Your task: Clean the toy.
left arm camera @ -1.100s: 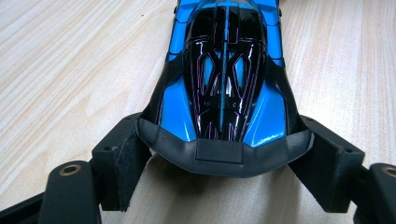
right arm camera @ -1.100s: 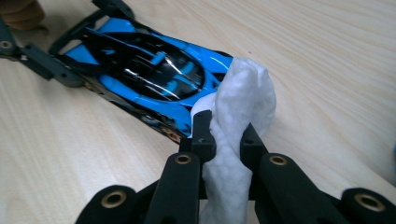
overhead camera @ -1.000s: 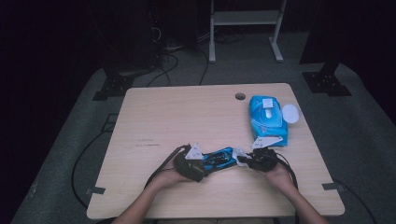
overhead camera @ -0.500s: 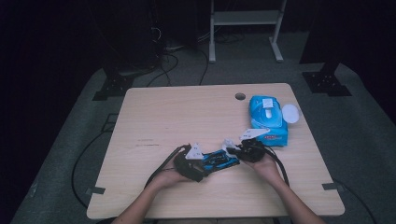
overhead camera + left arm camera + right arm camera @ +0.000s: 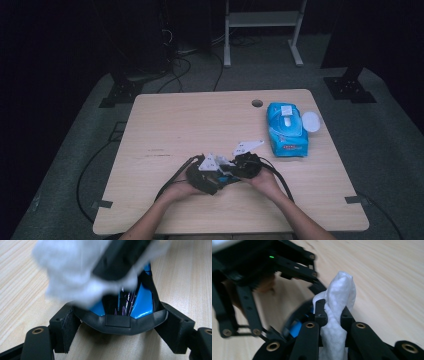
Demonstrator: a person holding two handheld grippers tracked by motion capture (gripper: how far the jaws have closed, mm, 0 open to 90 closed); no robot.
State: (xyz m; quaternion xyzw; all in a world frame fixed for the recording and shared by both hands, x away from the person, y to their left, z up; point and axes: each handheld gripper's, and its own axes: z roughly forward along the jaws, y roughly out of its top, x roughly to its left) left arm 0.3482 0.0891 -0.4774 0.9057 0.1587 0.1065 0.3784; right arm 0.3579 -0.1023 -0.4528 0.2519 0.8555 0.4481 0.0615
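My left gripper [image 5: 117,322] clamps the blue and black object [image 5: 140,302] so it cannot slide on the table [image 5: 165,125], at 6 o'clock near my edge. My right gripper [image 5: 330,312] pinches a crumpled white wipe [image 5: 342,292] and presses it on the object at 12 o'clock, I judge for cleaning. The object looks glossy.

White wipe [image 5: 75,277]: blurred in the left gripper view; top cut off by frame edge.
Blue-and-black object [image 5: 135,302]: upper part hidden behind wipe; identity could not be determined.
Left claw [image 5: 262,290]: blurred in the right gripper view.
Pack label [image 5: 286,130]: too small to read.
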